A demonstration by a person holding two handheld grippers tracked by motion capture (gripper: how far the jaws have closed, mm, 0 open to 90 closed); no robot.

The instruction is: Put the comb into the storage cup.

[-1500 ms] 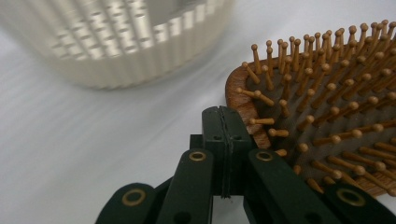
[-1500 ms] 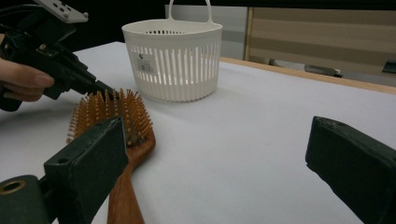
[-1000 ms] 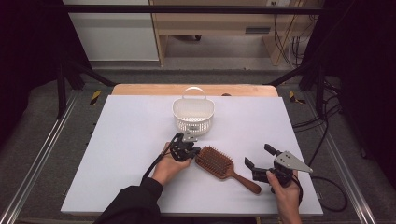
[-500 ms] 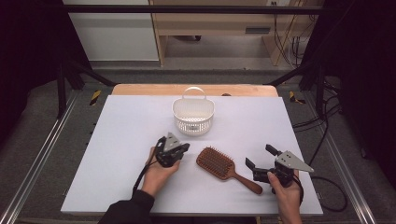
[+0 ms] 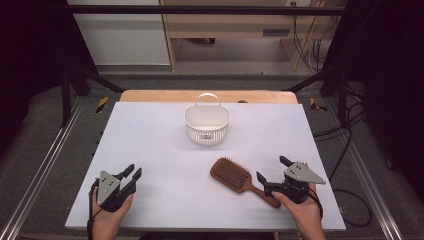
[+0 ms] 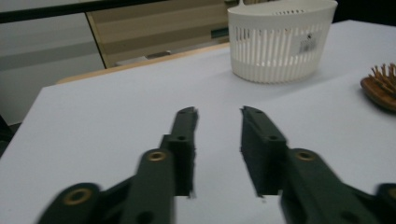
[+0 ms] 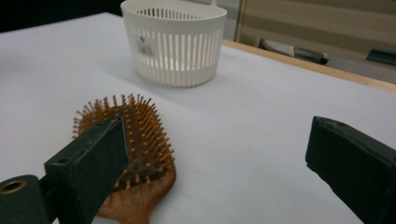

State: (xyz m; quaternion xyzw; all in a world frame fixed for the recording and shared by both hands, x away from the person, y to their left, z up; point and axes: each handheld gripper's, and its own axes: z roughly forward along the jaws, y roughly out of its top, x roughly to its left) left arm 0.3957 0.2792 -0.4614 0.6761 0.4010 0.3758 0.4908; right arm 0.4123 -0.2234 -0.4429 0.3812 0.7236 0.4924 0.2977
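Left claw (image 5: 133, 173) sits lower left of the high view, held in a hand (image 5: 107, 220) at the near edge of the white desk (image 5: 150, 135). Jaws narrowly apart, nothing between them; the left gripper view shows bare desk in the gap. White slotted basket (image 5: 207, 124) with a loop handle stands upright at upper centre, well apart from both claws. Wooden paddle hairbrush (image 5: 240, 178) lies bristles up right of centre, handle running toward lower right. Right claw (image 5: 272, 168) at lower right, jaws wide apart, empty. One jaw sits just beside the brush handle; touching or not, cannot tell.
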